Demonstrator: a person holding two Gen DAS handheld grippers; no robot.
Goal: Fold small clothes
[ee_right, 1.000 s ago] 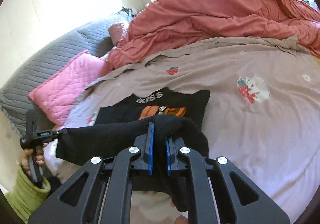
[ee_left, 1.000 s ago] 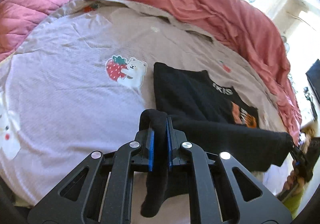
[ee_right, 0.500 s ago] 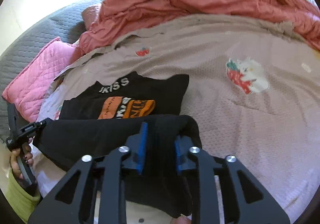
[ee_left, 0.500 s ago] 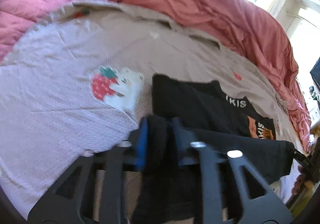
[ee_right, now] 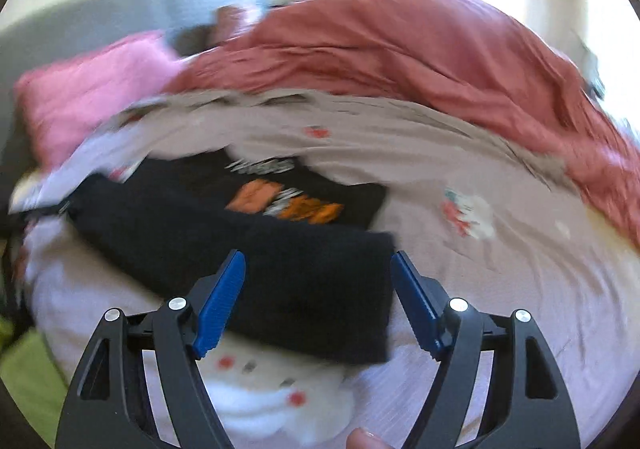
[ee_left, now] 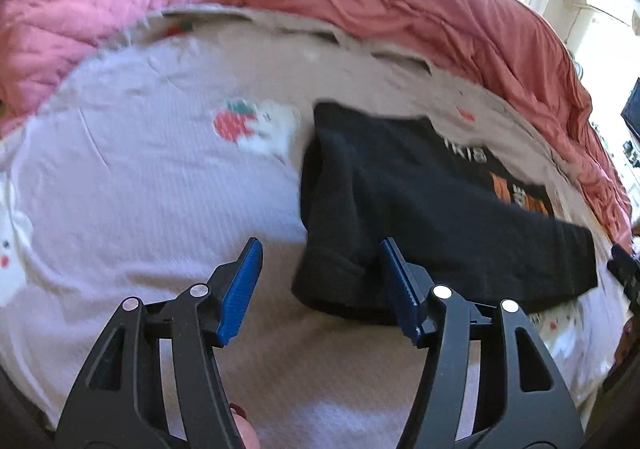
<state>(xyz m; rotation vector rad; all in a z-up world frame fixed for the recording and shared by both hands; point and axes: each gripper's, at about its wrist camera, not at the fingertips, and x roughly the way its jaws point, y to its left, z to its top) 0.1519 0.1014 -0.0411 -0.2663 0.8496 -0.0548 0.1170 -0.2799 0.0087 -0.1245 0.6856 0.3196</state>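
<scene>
The first fold looks done: the black T-shirt (ee_left: 420, 209) lies on the bed sheet (ee_left: 140, 189), its lower part doubled over the body up to the orange print (right-wrist view blurred). Both the left gripper (ee_left: 320, 281) and the right gripper (ee_right: 316, 297) stand wide apart and hold nothing, each just short of the folded edge. The next move probably calls for regrasping one end to fold crosswise.

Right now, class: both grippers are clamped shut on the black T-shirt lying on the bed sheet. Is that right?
Not quite. Both wrist views show the jaws spread wide: the left gripper and right gripper are open, gripping nothing. The black T-shirt does lie on the bed sheet.
</scene>
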